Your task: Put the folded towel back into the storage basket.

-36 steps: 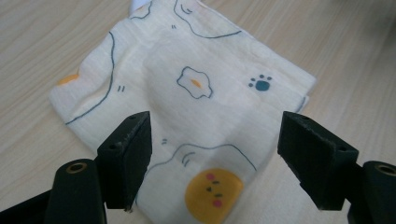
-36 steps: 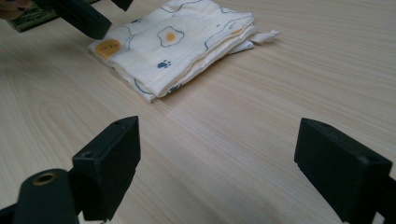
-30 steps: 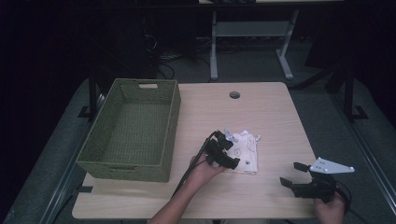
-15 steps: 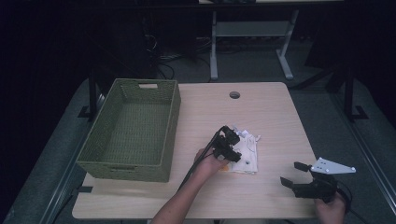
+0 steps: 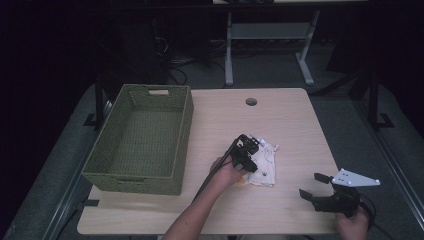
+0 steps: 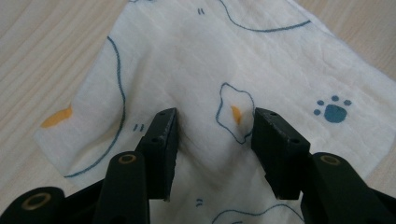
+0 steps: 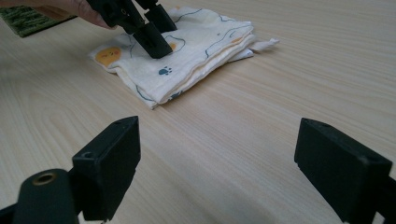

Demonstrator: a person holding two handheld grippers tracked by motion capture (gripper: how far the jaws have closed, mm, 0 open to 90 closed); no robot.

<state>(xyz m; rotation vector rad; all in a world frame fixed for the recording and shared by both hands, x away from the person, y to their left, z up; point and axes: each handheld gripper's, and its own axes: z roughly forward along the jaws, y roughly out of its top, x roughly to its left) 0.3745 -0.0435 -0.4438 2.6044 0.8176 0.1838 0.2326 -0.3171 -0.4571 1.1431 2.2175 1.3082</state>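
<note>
A folded white cloth (image 5: 266,163) printed with blue outlines, orange spots and a paw mark lies right of the table's middle. My left gripper (image 5: 251,153) stands over it, jaws down. In the left gripper view the left gripper (image 6: 215,135) is open, both tips pressed onto the cloth (image 6: 196,60), and a low ridge of fabric rises between them. My right gripper (image 5: 315,186) sits near the table's front right corner, open wide with nothing between its fingers. In the right gripper view the cloth (image 7: 205,46) lies ahead of the right gripper (image 7: 217,158), with the left gripper (image 7: 154,30) on top of it.
A green woven basket (image 5: 186,125) with nothing inside stands on the left half of the table. A round cable hole (image 5: 251,101) is near the far edge. Bare wood (image 5: 295,125) lies around the cloth.
My left gripper has shifted a little to the right and down onto the cloth. The right gripper has stayed where it was.
</note>
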